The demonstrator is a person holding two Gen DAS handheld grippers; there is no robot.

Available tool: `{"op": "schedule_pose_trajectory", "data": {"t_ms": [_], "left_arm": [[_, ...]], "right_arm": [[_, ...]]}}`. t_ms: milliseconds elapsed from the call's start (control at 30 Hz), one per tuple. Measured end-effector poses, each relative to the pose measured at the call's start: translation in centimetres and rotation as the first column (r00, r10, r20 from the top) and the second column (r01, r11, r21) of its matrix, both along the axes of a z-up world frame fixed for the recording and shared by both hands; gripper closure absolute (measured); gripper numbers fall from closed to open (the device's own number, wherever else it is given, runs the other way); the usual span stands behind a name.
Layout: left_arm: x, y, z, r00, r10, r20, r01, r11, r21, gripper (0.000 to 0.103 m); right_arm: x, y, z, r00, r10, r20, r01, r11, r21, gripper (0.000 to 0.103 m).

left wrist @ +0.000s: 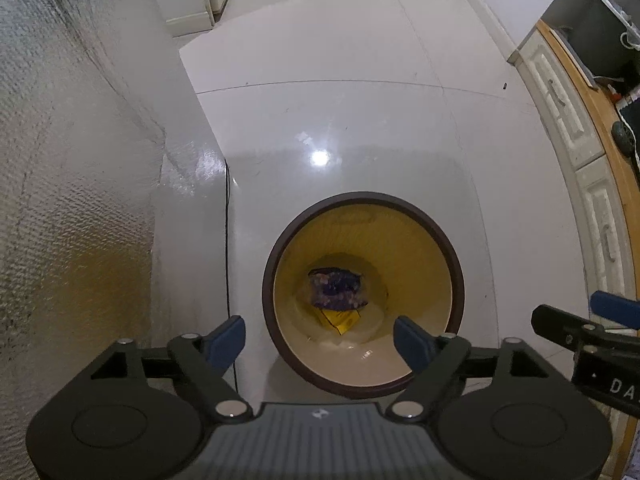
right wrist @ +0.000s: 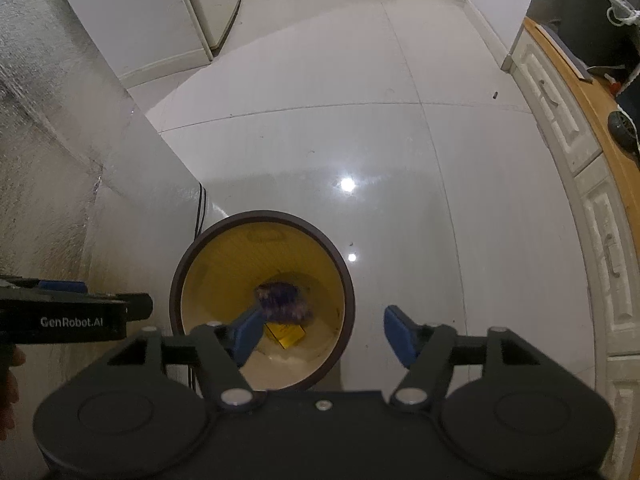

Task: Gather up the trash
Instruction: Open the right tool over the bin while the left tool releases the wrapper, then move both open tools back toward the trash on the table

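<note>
Trash sits at the bottom of the round bin [left wrist: 363, 296]: a crumpled purple wrapper [left wrist: 338, 289] on top of a yellow packet [left wrist: 340, 319]. Both tools hang above the rim, the left gripper [left wrist: 320, 340] and the right gripper [right wrist: 322, 332], each with jaws spread wide and nothing between the blue pads. Floor tiles [left wrist: 340, 120] around the bin show only a small dark speck [right wrist: 495, 95] near the cabinet [right wrist: 560, 120], too small to identify. Collection looks close to finished, judging by empty jaws and bare floor.
</note>
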State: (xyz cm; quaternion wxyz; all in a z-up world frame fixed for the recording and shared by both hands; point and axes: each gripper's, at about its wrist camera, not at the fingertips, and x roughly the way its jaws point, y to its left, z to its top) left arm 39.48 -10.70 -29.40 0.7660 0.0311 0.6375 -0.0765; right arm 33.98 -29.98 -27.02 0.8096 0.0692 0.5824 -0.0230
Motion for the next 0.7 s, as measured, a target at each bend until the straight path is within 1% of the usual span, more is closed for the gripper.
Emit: {"op": "schedule_pose_trajectory", "data": {"t_ms": [67,100,200,333,467,700], "left_arm": [[-0.3,0.1,0.2,1.0,0.004,0.002,-0.004,1.0,0.005,0.015],[-0.3,0.1,0.4,1.0,0.006,0.003,-0.007,1.0,0.006,0.014],[-0.6,0.3,1.1,1.0,0.014,0.01,-0.014,1.0,0.012,0.011],[-1.2,0.5,2.2,1.0,0.017,0.025,-0.018,1.0,0.017,0.006],[-1.7,0.8,3.1,0.999,0.018,0.036,-0.018,1.0,0.023,0.001],[-2.7,1.1,5.1,0.998,0.01,0.059,-0.01,1.0,0.012,0.0]], "right_arm": [[-0.1,0.0,0.2,1.0,0.002,0.001,-0.002,1.0,0.0,0.025],[-0.2,0.0,0.3,1.0,0.004,0.004,-0.004,1.0,-0.002,0.024],[-0.5,0.0,0.8,1.0,0.004,0.013,-0.004,1.0,-0.007,0.018],[-0.9,-0.2,1.5,1.0,0.0,0.031,0.0,1.0,-0.009,0.005],[-1.4,-0.4,2.3,0.999,-0.007,0.042,0.008,1.0,-0.019,0.0],[-2.4,-0.8,4.2,0.998,-0.026,0.06,0.029,0.999,-0.041,0.0]]}}
